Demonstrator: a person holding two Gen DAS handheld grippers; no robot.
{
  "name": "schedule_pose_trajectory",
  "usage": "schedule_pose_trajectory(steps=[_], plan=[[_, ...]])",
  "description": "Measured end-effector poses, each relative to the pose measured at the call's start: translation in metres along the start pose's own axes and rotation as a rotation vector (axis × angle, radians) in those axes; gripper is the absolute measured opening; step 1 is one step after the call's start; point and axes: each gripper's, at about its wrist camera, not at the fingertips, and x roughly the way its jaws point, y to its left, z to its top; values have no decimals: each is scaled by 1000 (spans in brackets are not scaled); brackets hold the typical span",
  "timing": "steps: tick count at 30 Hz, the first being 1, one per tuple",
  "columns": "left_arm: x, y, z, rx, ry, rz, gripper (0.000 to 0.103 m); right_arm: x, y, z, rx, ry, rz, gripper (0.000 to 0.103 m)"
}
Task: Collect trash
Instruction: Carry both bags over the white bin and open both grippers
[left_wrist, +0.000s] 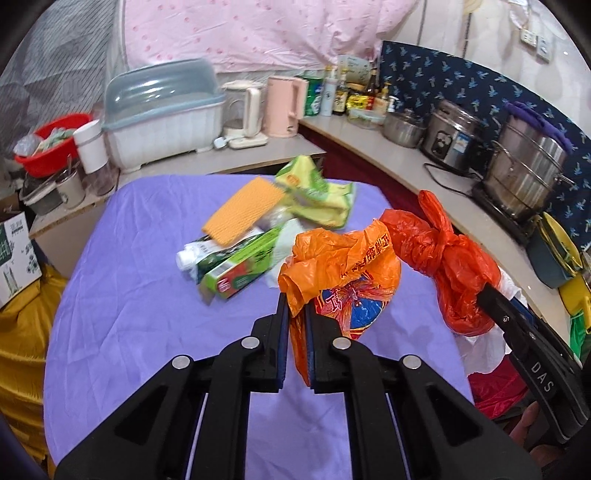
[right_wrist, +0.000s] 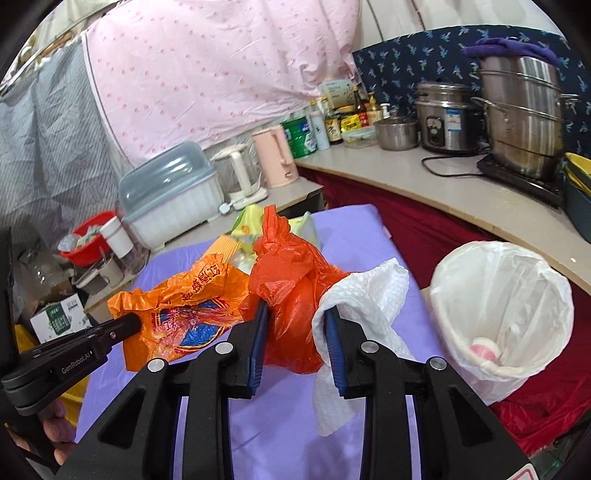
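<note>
Left wrist view, lower centre: left gripper (left_wrist: 296, 343) is clamped on the orange bag (left_wrist: 341, 273), thin crinkled film, printed. At right, right gripper (right_wrist: 295, 343) pinches the red bag (right_wrist: 291, 295), knotted and bulging, with a quilted white tissue (right_wrist: 365, 295) trapped against its right pad. Advice: carry both clear of the purple cloth (left_wrist: 129, 295), release directly over the lined bin (right_wrist: 502, 306), right of frame. Remaining wrappers (left_wrist: 258, 229) lie mid-table.

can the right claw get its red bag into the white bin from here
Probably yes. The right claw grips the red bag and a paper towel, and the lined bin stands open just beside it, with nothing between them.
</note>
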Motion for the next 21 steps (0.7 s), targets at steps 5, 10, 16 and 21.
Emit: schedule_pose_trajectory(steps=[5,10,16,21], plan=[[-2,-45,6,69,-24,-36,8,-21,-33,9,36,-44,-46,28],[2,-97,9,140,-28,-80,8,-40,-77,15,88,-78,-108,28],[11,-159,6,215,-29,-131,8,-61,-135,13,152,-103,-193,28],[22,-203,-1,270,-16,-174,8,-77,-182,6,211,-109,-272,28]])
